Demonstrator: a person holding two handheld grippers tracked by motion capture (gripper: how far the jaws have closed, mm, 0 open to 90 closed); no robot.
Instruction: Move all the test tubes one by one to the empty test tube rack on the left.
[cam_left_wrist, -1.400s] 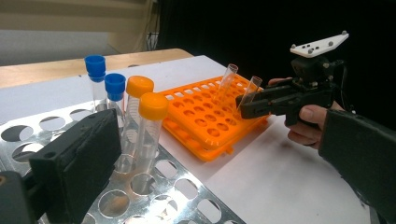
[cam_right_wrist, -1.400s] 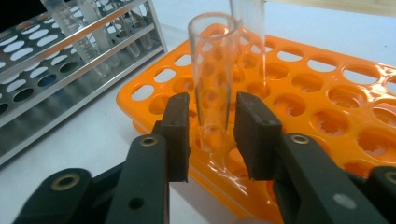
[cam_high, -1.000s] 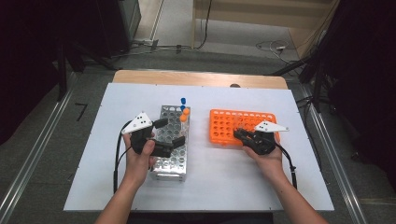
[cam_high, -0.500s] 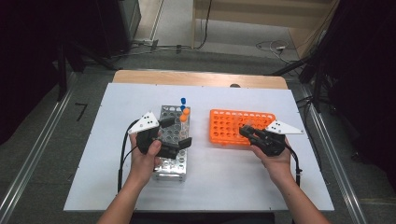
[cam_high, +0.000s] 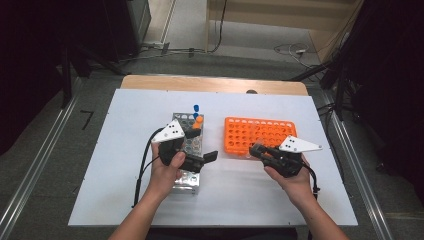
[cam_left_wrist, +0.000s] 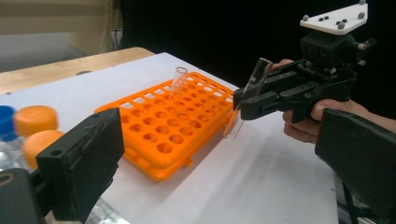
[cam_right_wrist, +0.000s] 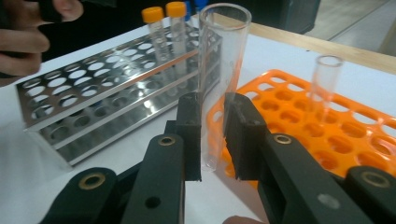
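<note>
The right tongs (cam_right_wrist: 212, 140) pinch a clear glass tube (cam_right_wrist: 219, 79) beside the orange rack (cam_high: 260, 135); the left tongs (cam_left_wrist: 224, 158) stand spread over the steel rack (cam_high: 190, 150).

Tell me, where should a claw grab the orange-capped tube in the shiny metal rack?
Probably just under the cap of the orange-capped tube, coming straight down from above. It stands upright in the metal rack, so its lower part sits inside the rack holes. A second capped tube stands close beside it, so the claw's jaws should close from the freer sides.
</note>
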